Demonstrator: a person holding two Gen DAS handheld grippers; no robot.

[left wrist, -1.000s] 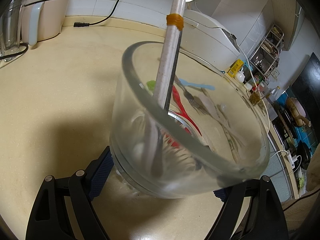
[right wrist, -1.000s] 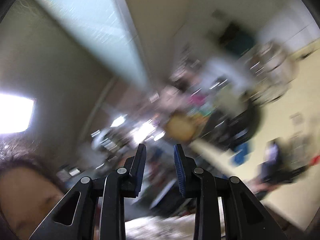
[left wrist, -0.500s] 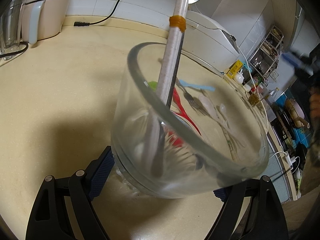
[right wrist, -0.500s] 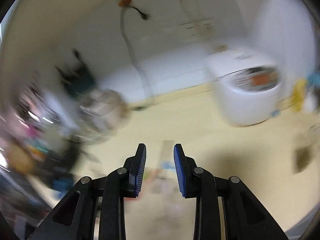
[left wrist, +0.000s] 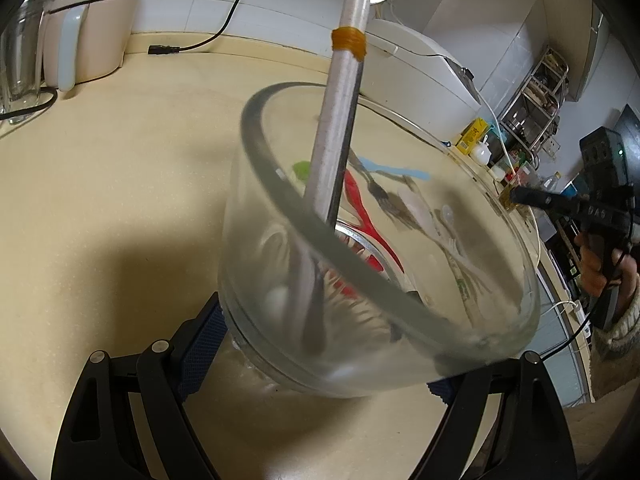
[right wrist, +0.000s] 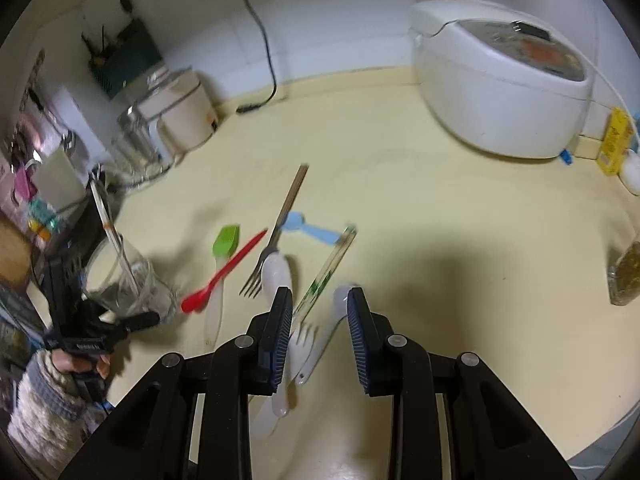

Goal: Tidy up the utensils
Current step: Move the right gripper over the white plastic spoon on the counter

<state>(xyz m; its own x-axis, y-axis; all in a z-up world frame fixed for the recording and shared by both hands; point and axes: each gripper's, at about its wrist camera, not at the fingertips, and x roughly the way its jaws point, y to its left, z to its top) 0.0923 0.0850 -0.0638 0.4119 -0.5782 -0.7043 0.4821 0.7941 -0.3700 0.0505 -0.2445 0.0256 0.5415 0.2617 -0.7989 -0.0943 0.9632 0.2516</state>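
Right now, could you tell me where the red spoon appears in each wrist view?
Left wrist view: red spoon, centre, seen through the glass jar.
Right wrist view: lower left of centre, lying on the counter beside the green brush.
Shared landmark: white rice cooker.

Cream countertop (right wrist: pixel 460 240) under scattered utensils (right wrist: pixel 256 264)

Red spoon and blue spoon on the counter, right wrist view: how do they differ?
The red spoon is long and slender; the blue spoon looks shorter and broader. The red spoon lies steeply diagonal, bowl toward the glass jar; the blue spoon lies nearly crosswise, farther back, its bowl against the metal fork. Both rest flat on the counter, not yet picked up.
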